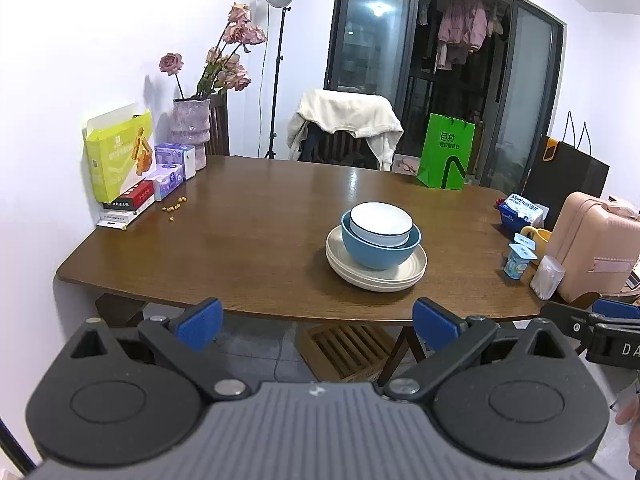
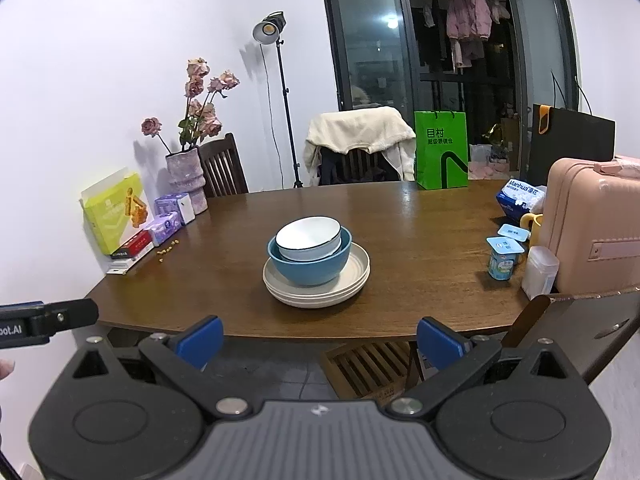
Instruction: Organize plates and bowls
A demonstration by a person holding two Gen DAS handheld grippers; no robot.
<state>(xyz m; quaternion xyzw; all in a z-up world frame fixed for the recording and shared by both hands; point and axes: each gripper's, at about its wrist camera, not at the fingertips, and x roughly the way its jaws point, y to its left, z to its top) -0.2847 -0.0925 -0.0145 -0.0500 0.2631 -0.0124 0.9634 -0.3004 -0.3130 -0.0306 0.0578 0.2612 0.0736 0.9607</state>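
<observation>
On the brown wooden table (image 1: 248, 232) (image 2: 420, 232) stands one stack: cream plates (image 1: 412, 270) (image 2: 358, 276) at the bottom, a blue bowl (image 1: 372, 254) (image 2: 316, 268) on them, and a white bowl with a dark rim (image 1: 380, 220) (image 2: 308, 236) nested inside it. My left gripper (image 1: 318, 324) hangs open before the table's near edge, well short of the stack, nothing between its blue pads (image 1: 200, 322). My right gripper (image 2: 320, 342) is likewise open and empty in front of the edge. Each gripper's tip shows at the side of the other's view.
Boxes (image 1: 120, 156), tissue packs (image 1: 170, 178) and a vase of flowers (image 1: 192, 128) crowd the table's left end. A green bag (image 1: 444, 156), yoghurt cups (image 2: 504, 258), a tissue pack (image 2: 520, 198) and a pink suitcase (image 2: 592, 224) stand at the right. A chair with a cream garment (image 2: 360, 132) is behind.
</observation>
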